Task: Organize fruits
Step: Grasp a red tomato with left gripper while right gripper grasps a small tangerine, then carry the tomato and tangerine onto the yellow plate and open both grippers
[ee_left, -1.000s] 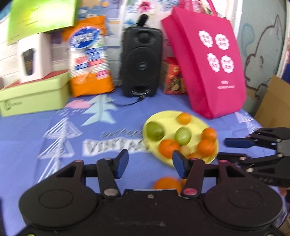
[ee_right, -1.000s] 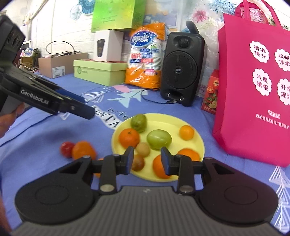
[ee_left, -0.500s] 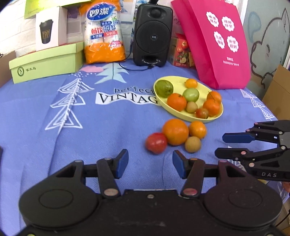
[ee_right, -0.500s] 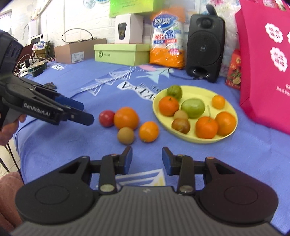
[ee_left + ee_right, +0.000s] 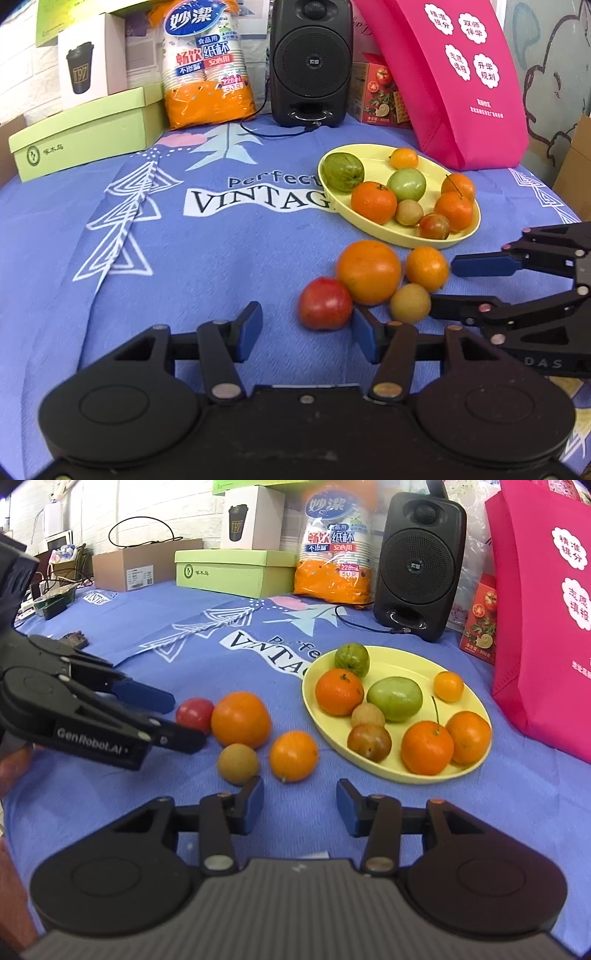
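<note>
A yellow plate holds several fruits on the blue cloth. Beside it lie a red tomato, a large orange, a small orange and a brown round fruit. My left gripper is open and empty, just short of the tomato; it also shows in the right wrist view. My right gripper is open and empty, just short of the small orange; it also shows in the left wrist view.
At the back stand a black speaker, an orange bag of paper cups, a green box and a pink tote bag. A cable lies in front of the speaker.
Both grippers pulled back from the plate and came lower; the loose fruits now lie just ahead of the fingers. Both stayed open.
</note>
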Motion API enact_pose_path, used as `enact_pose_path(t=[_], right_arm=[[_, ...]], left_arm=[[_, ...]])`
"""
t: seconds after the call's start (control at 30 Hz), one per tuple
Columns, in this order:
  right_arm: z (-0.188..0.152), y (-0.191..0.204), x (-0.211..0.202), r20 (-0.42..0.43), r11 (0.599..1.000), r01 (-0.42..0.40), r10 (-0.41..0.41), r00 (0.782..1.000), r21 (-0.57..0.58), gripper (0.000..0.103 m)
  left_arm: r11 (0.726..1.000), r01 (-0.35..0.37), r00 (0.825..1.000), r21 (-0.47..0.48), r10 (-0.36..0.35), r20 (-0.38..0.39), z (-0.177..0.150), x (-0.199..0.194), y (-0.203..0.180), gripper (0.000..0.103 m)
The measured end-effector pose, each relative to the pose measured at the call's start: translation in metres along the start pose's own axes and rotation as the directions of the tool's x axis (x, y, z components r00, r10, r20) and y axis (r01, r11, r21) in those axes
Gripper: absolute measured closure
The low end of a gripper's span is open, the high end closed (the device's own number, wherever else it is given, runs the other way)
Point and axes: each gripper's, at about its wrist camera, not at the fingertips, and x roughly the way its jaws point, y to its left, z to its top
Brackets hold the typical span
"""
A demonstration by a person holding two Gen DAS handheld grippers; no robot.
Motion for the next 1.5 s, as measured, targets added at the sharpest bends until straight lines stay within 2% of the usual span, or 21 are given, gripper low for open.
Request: enact_pose_path(t=[0.2, 0.27, 0.43, 0.5, 0.57, 0.73, 0.83, 1.5], right_arm=[[0.008, -0.001, 0.013, 0.004, 0.999, -0.030, 0.030, 1.000, 0.013, 0.060], [0.010, 0.000, 0.018, 0.005, 0.999, -0.038, 0.038, 0.999, 0.016, 0.060], [0.011, 0.000, 0.023, 0.009, 0.999, -0.047, 0.047, 0.999, 0.027, 0.059], [0.011, 0.000, 0.023, 0.012, 0.999, -0.045, 0.045, 0.999, 0.027, 0.059], [0.011, 0.001, 0.024, 0.013, 0.999, -0.041, 0.041, 0.999, 0.023, 0.059], [0.010, 0.004, 0.021, 0.019, 0.999, -0.039, 0.038, 0.999, 0.016, 0.065], [0.008, 0.005, 0.018, 0.022, 0.999, -0.043, 0.042, 0.999, 0.018, 0.072], [-0.017, 0.017, -0.023, 0.029, 0.999, -0.042, 0.041, 0.999, 0.025, 0.072]], left_arm=[[1.000, 0.025, 1.000, 0.011, -0.025, 0.015, 0.002, 0.010, -0.001, 0.049], [0.999, 0.031, 0.999, 0.017, -0.031, 0.025, 0.000, 0.012, 0.000, 0.053], [0.999, 0.043, 0.999, 0.002, -0.043, 0.032, 0.000, 0.013, 0.004, 0.054], [0.999, 0.040, 0.999, -0.004, -0.040, 0.035, 0.000, 0.012, 0.004, 0.058], [0.998, 0.061, 0.998, -0.012, -0.061, 0.035, 0.001, 0.011, 0.003, 0.073], [0.998, 0.061, 0.998, -0.002, -0.061, 0.034, 0.000, 0.009, -0.001, 0.073], [0.998, 0.063, 0.998, -0.003, -0.063, 0.030, -0.002, 0.006, 0.000, 0.073], [0.997, 0.077, 0.997, 0.012, -0.077, 0.022, -0.028, -0.025, -0.011, 0.073]])
